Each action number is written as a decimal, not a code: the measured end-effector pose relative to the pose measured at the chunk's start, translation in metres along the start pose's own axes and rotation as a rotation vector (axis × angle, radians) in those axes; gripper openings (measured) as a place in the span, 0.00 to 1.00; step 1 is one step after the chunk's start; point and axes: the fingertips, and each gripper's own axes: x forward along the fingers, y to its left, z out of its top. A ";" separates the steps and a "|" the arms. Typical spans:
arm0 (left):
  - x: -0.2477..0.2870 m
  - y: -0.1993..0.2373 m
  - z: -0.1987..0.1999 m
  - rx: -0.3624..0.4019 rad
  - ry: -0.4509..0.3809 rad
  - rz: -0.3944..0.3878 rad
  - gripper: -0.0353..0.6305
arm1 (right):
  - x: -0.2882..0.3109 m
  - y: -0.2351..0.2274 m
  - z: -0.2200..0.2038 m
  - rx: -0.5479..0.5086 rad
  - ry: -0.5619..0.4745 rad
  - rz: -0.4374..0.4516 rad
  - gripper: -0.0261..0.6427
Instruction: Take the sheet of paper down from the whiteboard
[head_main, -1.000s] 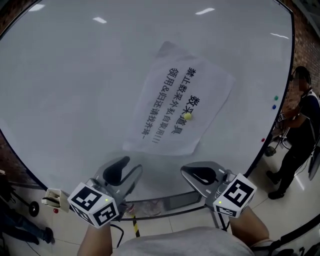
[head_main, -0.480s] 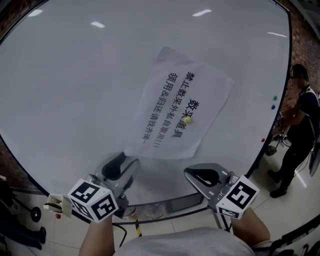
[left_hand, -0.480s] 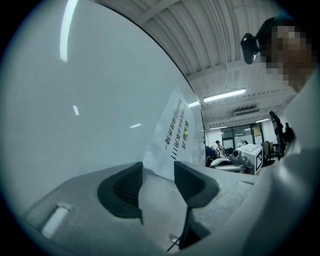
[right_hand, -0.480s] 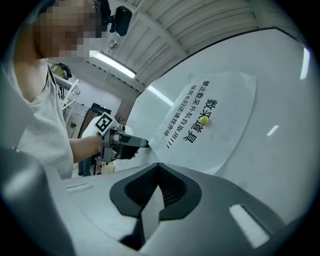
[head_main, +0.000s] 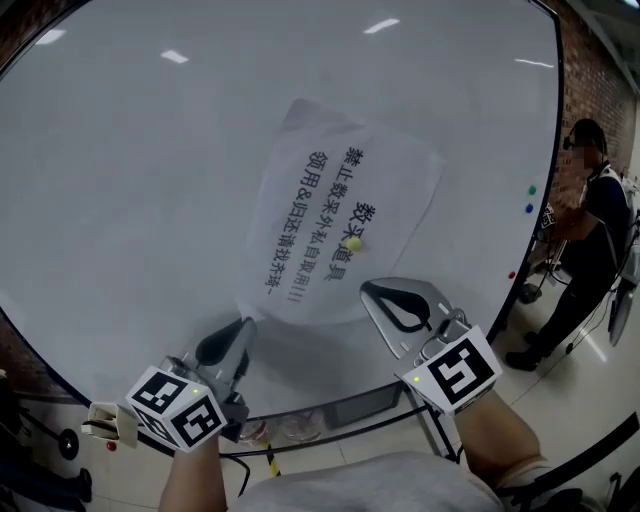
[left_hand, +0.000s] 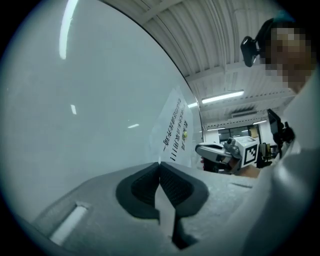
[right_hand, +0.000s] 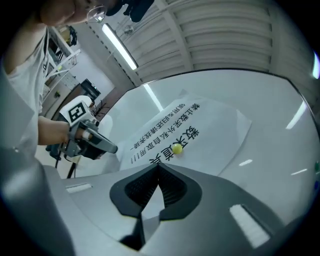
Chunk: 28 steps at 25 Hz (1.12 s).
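A white sheet of paper (head_main: 340, 200) with black print hangs tilted on the whiteboard (head_main: 150, 170), pinned by a small yellow magnet (head_main: 352, 243). My left gripper (head_main: 243, 324) points at the sheet's lower left corner, and its jaws are shut on that corner (left_hand: 160, 163). My right gripper (head_main: 368, 290) is shut with nothing in it; its tip lies over the sheet's lower edge, just below and right of the magnet (right_hand: 176, 148). The right gripper view shows the left gripper (right_hand: 114, 148) touching the sheet's corner.
A person (head_main: 585, 210) stands past the board's right edge. Green (head_main: 531, 190), blue (head_main: 529, 209) and red (head_main: 512, 275) magnets sit near that edge. A tray (head_main: 340, 408) runs under the board, and a small white object (head_main: 105, 424) hangs at lower left.
The left jaws stood open below the sheet and have shut at its lower left corner. The right gripper has risen and rolled, and its tip now lies near the magnet.
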 end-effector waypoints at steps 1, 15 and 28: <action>0.000 0.000 0.000 -0.002 0.000 -0.004 0.06 | 0.004 -0.006 0.006 -0.036 -0.005 -0.028 0.05; 0.000 -0.005 0.002 -0.016 -0.006 -0.053 0.06 | 0.030 -0.030 0.029 -0.277 0.019 -0.250 0.18; -0.009 0.008 0.005 -0.004 -0.023 -0.004 0.06 | 0.032 -0.031 0.029 -0.261 0.009 -0.274 0.17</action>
